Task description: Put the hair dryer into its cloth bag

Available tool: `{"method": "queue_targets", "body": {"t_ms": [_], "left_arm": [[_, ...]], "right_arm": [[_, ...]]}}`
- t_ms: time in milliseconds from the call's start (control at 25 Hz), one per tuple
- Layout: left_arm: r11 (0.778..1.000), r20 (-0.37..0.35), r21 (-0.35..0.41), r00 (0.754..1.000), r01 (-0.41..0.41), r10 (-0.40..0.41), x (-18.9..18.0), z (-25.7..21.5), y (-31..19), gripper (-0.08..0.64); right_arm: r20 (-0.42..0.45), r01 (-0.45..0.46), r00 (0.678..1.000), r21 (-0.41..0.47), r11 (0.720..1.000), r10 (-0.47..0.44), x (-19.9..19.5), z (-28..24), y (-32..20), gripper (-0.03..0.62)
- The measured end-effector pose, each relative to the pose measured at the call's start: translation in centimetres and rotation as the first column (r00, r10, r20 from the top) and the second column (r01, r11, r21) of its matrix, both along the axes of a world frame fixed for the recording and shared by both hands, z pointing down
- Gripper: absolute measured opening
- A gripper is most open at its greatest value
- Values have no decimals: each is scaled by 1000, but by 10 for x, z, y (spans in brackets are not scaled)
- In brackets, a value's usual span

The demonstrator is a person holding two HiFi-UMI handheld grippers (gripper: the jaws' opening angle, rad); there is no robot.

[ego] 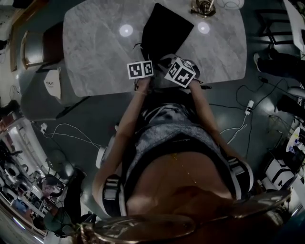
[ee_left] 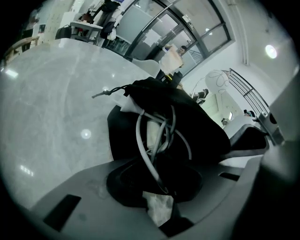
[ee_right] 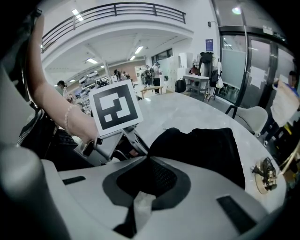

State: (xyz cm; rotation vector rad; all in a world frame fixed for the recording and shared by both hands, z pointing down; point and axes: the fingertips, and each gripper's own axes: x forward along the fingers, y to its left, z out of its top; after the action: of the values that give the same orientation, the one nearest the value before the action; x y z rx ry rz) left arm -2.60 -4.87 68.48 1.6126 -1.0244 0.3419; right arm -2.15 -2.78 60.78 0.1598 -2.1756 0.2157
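A black cloth bag (ego: 164, 28) is laid flat on a grey marble table (ego: 95, 47); the mouth of the bag is turned toward the person, and the closed end is pointed away.

The left gripper (ee_left: 161, 197) is placed at the mouth of the bag, on its left side; its jaws are clenched on a grey cord (ee_left: 143, 140), and black cloth is bunched round them, so it cannot be told if the cloth is pinched too. The cord is looped out of the bag's mouth and back down between these jaws. The hair dryer (ee_left: 153, 135) is seen only as a pale shape inside the mouth of the bag, behind the loops of cord; most of it is covered by the cloth. A thin drawstring (ee_left: 110, 90) is seen at the top edge of the bag, with its end stuck out over the table.

The right gripper (ee_right: 143, 187) is placed at the mouth of the bag too, on its right side; its jaws are squeezed tight on a corner of the bag's cloth, which is drawn to a point right at the jaw tips. In the right gripper view a marker cube (ee_right: 116, 108) is seen just left of the bag, on the other gripper.

A small gold thing (ego: 205, 7) is seen on the table beyond the bag's far end, apart from the bag.
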Motion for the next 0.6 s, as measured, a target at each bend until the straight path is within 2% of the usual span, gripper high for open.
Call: {"method": "queue_targets", "body": {"t_ms": [360, 600], "left_arm": [[1000, -90, 0, 996, 16, -16, 19, 10, -19, 74], [999, -140, 32, 990, 9, -4, 27, 14, -30, 75]], "right_arm": [[8, -9, 1000, -16, 1000, 9, 0, -6, 3, 69], [34, -22, 999, -47, 999, 23, 6, -7, 3, 71]]}}
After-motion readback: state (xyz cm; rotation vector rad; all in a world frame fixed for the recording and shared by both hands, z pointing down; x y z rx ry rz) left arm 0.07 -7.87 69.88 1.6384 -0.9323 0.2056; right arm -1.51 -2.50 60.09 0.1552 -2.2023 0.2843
